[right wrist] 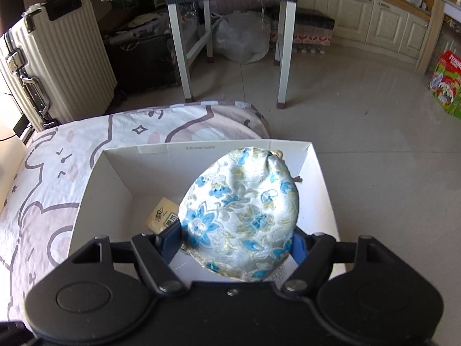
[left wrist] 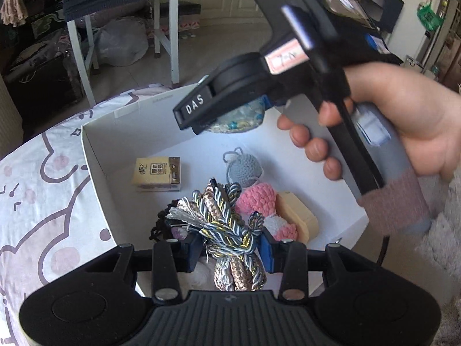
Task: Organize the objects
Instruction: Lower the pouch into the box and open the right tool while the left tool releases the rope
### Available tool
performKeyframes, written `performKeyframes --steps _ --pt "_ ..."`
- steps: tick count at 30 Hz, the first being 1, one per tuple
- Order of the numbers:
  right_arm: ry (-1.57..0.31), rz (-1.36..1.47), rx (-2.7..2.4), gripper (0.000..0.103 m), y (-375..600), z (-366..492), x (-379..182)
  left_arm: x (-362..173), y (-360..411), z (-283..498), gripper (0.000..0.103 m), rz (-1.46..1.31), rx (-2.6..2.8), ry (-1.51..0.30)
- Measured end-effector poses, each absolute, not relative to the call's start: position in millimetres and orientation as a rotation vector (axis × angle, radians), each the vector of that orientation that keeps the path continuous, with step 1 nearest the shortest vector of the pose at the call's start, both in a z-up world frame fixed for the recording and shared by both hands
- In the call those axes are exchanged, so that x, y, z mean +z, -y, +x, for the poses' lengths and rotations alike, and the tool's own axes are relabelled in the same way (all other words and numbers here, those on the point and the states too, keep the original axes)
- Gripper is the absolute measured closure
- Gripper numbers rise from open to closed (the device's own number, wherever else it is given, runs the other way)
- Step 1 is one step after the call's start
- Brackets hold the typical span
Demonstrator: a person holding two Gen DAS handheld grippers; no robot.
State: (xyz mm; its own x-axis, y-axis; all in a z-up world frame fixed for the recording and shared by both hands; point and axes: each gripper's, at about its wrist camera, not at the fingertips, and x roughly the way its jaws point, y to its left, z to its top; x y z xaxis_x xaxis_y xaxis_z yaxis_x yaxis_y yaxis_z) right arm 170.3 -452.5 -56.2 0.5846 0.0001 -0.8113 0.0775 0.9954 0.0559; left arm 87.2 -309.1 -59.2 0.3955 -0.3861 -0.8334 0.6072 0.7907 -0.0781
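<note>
The left gripper (left wrist: pixel 230 248) has its jaws closed on a bundle of twisted cord (left wrist: pixel 223 216), a glossy braid of blue, grey and gold strands with a frayed silvery tassel, its long axis running away from the jaws and out over the white box (left wrist: pixel 98 155). The bundle hangs above the near part of the box, over the things already on the floor of it: a pink crochet piece (left wrist: pixel 260 197) and a grey crochet ball (left wrist: pixel 245 168) just beyond the cord, a tan block (left wrist: pixel 299 216) beside the pink one, and a small yellow tissue pack (left wrist: pixel 158 174) toward the box's left wall.

The right gripper (right wrist: pixel 237 242) has its jaws clamped on a floral pouch (right wrist: pixel 239 213), a soft satin teardrop in pale silver with blue flowers (its gathered neck points away, toward the box's far wall). It too is above the box, farther toward the far side than the cord, judging from the left view, where the right hand (left wrist: pixel 403 121) holds its tool over the box's right half.

Either load seems to need only a short drop straight down; the cord looks nearer the box floor.

The box is thin white card, resting on a bed (right wrist: pixel 57 173) with a cartoon-print sheet.
</note>
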Motion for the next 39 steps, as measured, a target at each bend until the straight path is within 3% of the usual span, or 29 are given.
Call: performKeyframes --steps 10,14,26,39 --pt "-0.931 0.103 -0.022 0.027 471 200 -80 -85 318 88 0.061 0.342 -0.735 -1.029" --pt "-0.923 0.109 -0.043 0.010 472 205 -84 -93 326 88 0.058 0.349 -0.745 -1.046" --pt "-0.933 0.128 -0.045 0.010 476 192 -75 -82 331 90 0.057 0.301 -0.721 -1.062" --pt "-0.886 0.124 -0.089 0.008 468 149 -25 -45 305 81 0.057 0.283 -0.678 -1.011"
